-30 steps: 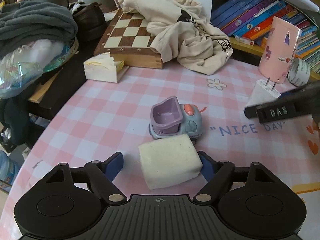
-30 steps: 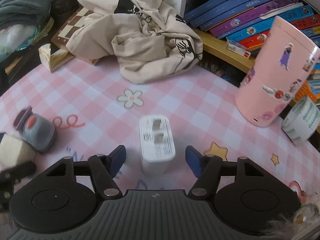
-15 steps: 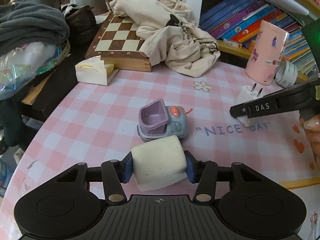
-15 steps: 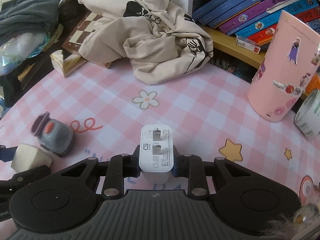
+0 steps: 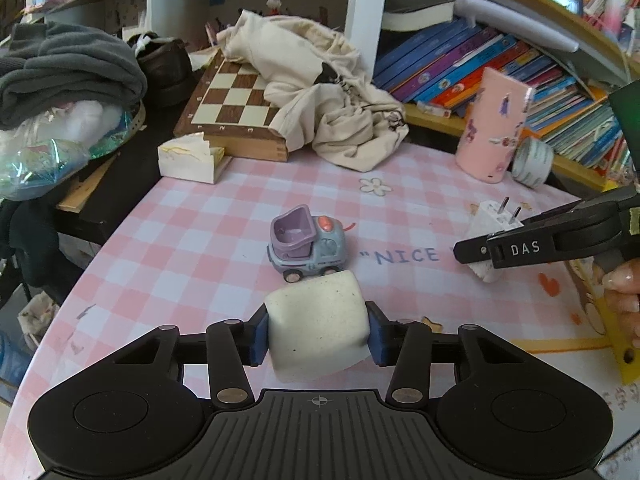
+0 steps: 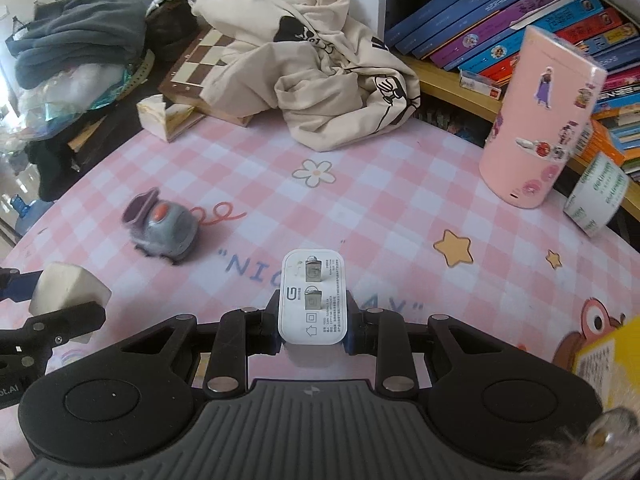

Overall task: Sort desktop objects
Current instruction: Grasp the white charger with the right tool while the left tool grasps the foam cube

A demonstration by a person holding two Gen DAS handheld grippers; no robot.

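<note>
So both pickups look done: the left gripper (image 5: 316,336) has its fingers pinching the white foam block (image 5: 318,330), and the right gripper (image 6: 312,330) is clamped on the white charger (image 6: 312,296), prongs facing away. Toy car (image 5: 306,245) sits just past the left fingers on the table (image 5: 192,240), unsorted. Both grippers tilt downward above it, nothing dropped off yet.
</note>
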